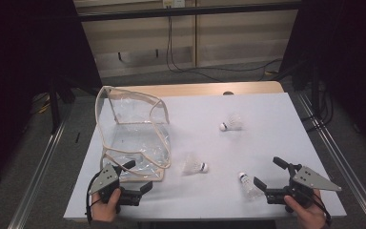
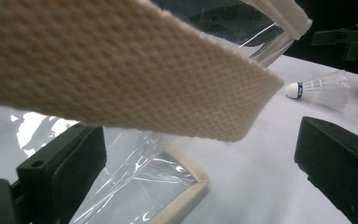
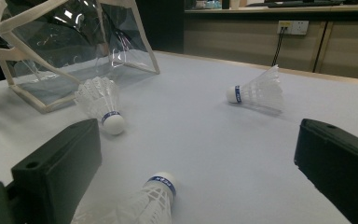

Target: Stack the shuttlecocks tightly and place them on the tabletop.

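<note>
At the near edge of the white table (image 1: 267,109), the left gripper (image 1: 134,180) sits with jaws spread wide and holding nothing, its tips at the near corner of the clear bag (image 1: 133,129); in the left gripper view the bag's cream webbing strap (image 2: 135,74) hangs across the lens and hides most of what lies beyond, while the bag's trimmed corner lies between the jaws without touching either. The right gripper (image 1: 270,175) rests near the table's right front corner, also wide open and empty, with the nearest shuttlecock (image 1: 249,183) lying just in front of its lower jaw; in the right gripper view that shuttlecock's feathers are cut off by the bottom edge. A second shuttlecock (image 1: 194,165) lies just right of the bag's near side. Bare table runs between it and the third shuttlecock (image 1: 231,123), farther back. Beyond the table's far wooden edge the floor and cables are dim.
</note>
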Demonstrator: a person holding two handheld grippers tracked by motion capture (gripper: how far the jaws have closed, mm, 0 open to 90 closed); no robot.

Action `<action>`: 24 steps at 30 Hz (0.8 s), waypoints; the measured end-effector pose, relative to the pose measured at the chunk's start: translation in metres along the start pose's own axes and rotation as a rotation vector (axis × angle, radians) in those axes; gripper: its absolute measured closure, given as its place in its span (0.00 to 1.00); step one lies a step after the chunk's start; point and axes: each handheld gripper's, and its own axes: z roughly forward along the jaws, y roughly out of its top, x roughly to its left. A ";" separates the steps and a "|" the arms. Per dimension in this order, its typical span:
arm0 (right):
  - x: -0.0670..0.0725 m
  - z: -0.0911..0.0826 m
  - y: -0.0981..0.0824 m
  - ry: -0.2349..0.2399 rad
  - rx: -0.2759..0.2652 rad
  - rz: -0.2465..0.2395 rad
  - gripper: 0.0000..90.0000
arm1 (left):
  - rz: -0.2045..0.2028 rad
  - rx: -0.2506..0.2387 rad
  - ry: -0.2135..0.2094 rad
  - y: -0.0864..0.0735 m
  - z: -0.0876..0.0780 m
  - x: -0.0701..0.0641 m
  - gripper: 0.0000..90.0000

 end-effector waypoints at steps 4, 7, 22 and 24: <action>0.000 0.000 0.000 0.003 -0.001 0.001 0.00 | -0.004 0.002 -0.005 0.000 0.000 -0.002 0.01; 0.000 0.000 0.000 0.003 0.000 0.000 0.00 | -0.008 0.006 -0.022 -0.001 0.000 -0.002 0.01; 0.001 0.000 0.001 0.006 0.002 -0.009 0.00 | -0.011 -0.007 -0.079 0.002 0.003 -0.013 0.00; 0.001 0.001 0.001 0.006 0.001 -0.012 0.00 | -0.015 -0.006 -0.082 0.001 0.003 -0.014 0.00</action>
